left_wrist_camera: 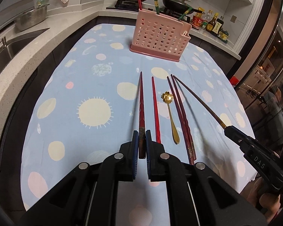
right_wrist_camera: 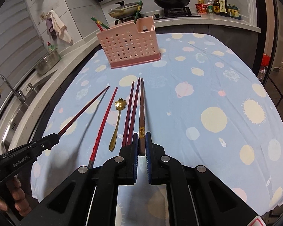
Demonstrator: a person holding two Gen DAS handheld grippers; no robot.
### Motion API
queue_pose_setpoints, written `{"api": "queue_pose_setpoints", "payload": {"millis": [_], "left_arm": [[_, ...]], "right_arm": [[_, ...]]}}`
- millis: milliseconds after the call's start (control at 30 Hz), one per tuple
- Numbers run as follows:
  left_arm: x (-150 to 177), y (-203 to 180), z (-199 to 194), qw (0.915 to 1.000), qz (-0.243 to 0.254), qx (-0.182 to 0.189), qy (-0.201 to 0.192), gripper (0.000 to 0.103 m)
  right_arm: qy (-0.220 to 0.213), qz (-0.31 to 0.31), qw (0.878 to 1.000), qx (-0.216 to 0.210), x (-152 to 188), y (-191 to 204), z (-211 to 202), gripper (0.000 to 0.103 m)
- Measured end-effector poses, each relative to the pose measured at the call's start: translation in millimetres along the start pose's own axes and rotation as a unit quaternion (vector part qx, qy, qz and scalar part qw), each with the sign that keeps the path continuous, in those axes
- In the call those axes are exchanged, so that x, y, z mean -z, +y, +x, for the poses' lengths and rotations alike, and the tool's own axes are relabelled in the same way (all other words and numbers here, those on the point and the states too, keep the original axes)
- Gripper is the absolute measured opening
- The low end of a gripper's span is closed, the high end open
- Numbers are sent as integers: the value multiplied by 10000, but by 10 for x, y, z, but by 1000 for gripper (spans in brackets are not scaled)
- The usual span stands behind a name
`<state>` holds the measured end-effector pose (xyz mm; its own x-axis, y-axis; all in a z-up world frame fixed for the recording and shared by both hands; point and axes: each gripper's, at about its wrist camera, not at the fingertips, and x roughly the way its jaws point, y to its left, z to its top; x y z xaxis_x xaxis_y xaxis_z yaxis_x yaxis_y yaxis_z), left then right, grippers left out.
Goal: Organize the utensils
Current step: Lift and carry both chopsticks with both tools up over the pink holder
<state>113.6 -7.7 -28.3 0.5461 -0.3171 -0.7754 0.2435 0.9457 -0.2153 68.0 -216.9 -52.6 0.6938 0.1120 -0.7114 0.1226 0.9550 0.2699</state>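
A dark red chopstick [left_wrist_camera: 141,101] is clamped in the left gripper [left_wrist_camera: 141,137], a brown chopstick [right_wrist_camera: 142,111] in the right gripper [right_wrist_camera: 141,139]. Below lie loose chopsticks [left_wrist_camera: 179,111] and a gold spoon [left_wrist_camera: 169,111]; the pink holder [left_wrist_camera: 160,35] stands beyond on the blue tablecloth [left_wrist_camera: 75,71].

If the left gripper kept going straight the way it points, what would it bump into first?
The left gripper, shut on a dark red chopstick, angles down toward the blue planet-patterned tablecloth. The chopstick's tip would probably touch bare cloth first, short of the pink perforated plastic utensil holder; depth is hard to judge.
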Motion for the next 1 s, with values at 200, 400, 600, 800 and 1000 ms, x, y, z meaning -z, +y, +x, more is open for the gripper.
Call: {"api": "queue_pose_setpoints", "payload": {"millis": [200, 400, 600, 800, 1000], "left_arm": [[-216, 12, -206, 9995, -68, 56, -305, 7], [-435, 5, -376, 9980, -93, 54, -616, 7], [-690, -7, -518, 9955, -78, 30, -944, 7], [-957, -27, -602, 9923, -54, 13, -1238, 7], [-1199, -48, -609, 9898, -1, -13, -1427, 7]], "right_arm": [[-419, 151, 9989, -125, -258, -10, -247, 7], [-844, 254, 9960, -163, -551, -51, -471, 7], [-1078, 338, 9934, -187, -802, -85, -582, 7], [-1277, 301, 9912, -167, -1000, -85, -657, 7], [-1456, 288, 9888, -184, -1225, -115, -686, 7]]}}
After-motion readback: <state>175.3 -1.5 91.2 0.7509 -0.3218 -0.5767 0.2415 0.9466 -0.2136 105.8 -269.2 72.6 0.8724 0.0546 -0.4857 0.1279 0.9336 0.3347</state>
